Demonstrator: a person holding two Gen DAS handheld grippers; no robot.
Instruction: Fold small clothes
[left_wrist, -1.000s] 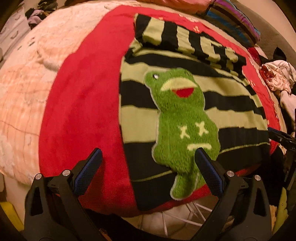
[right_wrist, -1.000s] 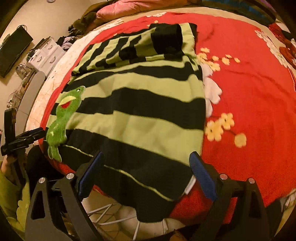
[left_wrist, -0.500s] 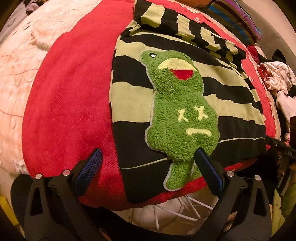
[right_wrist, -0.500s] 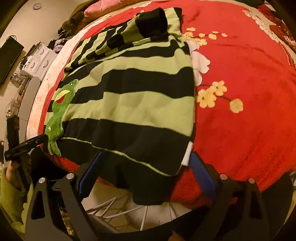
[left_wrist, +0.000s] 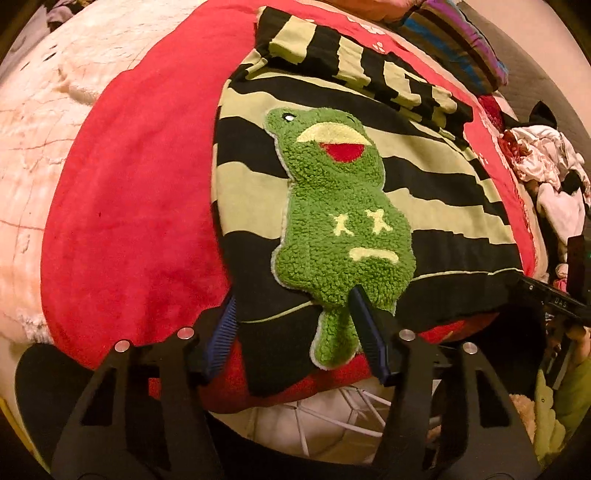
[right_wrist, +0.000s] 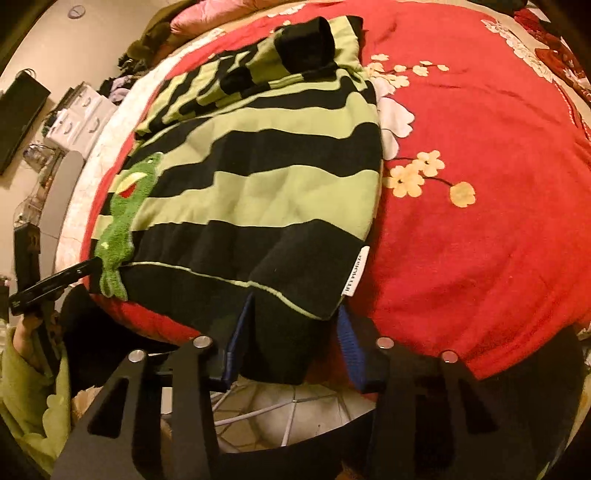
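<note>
The striped sweater (left_wrist: 369, 206) lies flat on the red blanket (left_wrist: 140, 206) of a bed, its hem hanging over the near edge, sleeves folded across the top. Both grippers sit at that hem. The left gripper (left_wrist: 291, 321) has just been closing, with the hem corner and the tail of the green frog patch (left_wrist: 343, 221) between its pads; the right gripper (right_wrist: 295, 325) has likewise been closing around the opposite corner, beside the white side label (right_wrist: 355, 271). Whether either pair of pads already presses the cloth is hard to tell, since the fabric hides the contact.

The risk from here is a poor bite. The left gripper may catch only the thick patch or one layer, so the back layer stays behind when the hem is lifted and the fold comes out skewed. Either gripper could also pinch the soft blanket under the hem and drag it along. Uneven lifting would twist the stripes.

The bed is plush and yielding. The blanket carries flower prints (right_wrist: 417, 173); a heap of laundry (left_wrist: 546, 173) lies at one side, and drawers (right_wrist: 74, 122) stand by the wall.
</note>
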